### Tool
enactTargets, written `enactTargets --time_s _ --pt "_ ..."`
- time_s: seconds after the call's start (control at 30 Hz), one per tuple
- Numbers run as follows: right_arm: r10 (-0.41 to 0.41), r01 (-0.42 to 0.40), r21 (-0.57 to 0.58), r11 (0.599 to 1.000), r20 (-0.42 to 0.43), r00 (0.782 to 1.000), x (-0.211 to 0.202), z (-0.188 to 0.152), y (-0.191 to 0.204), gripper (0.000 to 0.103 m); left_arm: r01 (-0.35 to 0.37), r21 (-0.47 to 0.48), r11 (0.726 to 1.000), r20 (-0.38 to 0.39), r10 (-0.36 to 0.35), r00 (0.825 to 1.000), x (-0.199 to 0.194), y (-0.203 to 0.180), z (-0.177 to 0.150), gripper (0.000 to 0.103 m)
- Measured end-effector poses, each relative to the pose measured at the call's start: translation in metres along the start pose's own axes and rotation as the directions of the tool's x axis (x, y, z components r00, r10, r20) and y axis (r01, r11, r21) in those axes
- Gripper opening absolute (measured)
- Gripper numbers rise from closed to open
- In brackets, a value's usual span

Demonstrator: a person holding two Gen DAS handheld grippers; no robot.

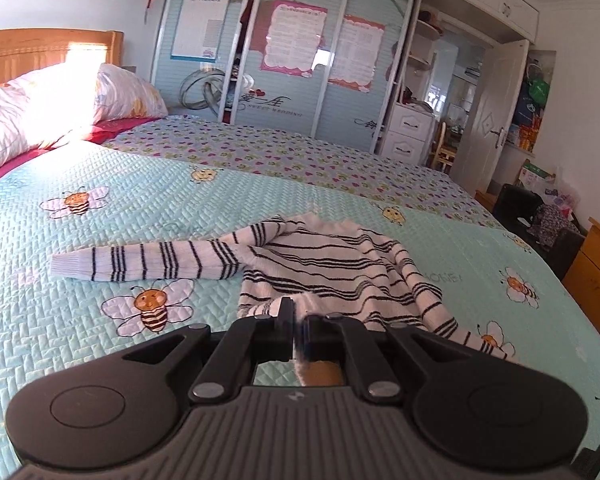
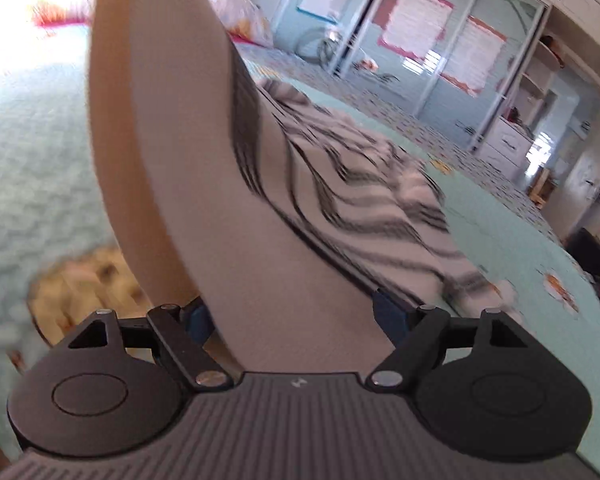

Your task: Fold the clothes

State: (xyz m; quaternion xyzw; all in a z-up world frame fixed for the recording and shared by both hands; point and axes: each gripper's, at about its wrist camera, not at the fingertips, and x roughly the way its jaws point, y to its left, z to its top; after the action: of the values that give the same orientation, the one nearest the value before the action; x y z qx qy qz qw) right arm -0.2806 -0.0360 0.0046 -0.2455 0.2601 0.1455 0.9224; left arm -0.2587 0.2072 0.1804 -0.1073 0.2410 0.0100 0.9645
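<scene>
1. The left gripper (image 1: 299,330) is clamped tight on the near hem of the striped sweater (image 1: 332,268), lifting that edge off the bedspread (image 1: 100,360).
2. The sweater lies mid-bed; one sleeve (image 1: 140,266) stretches flat to the left, the other trails right.
3. The right gripper (image 2: 296,320) stands wide, its pads against a large tan board (image 2: 172,160) between them, blurred.
4. Bare bedspread surrounds the sweater; the bed's right edge (image 1: 572,288) drops off nearby.
</scene>
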Motion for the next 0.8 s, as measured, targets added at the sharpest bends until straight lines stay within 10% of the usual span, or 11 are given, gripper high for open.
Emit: enactTargets --time_s 0.43,0.47,0.6,0.8 --pt "-0.043 0.053 0.151 0.987 -0.065 0.997 0.003 -0.030 -0.045 0.080 -0.184 -0.116 0.976 -0.058 0.178 0.982 0.000 0.053 -0.020 0.004" --pt "-0.024 0.034 0.164 0.986 -0.066 0.998 0.005 -0.029 -0.046 0.076 -0.175 -0.106 0.979 -0.067 0.169 0.983 0.001 0.052 -0.022 0.004" --pt "0.075 -0.060 0.217 0.974 -0.063 0.995 0.004 -0.022 -0.056 0.010 -0.160 -0.042 0.986 -0.078 0.156 0.985 0.003 0.042 -0.027 0.004" --pt "-0.052 0.041 0.115 0.993 0.097 0.994 -0.070 0.025 -0.094 0.008 -0.107 0.024 0.994 0.035 0.106 0.994 -0.038 0.024 -0.001 0.004"
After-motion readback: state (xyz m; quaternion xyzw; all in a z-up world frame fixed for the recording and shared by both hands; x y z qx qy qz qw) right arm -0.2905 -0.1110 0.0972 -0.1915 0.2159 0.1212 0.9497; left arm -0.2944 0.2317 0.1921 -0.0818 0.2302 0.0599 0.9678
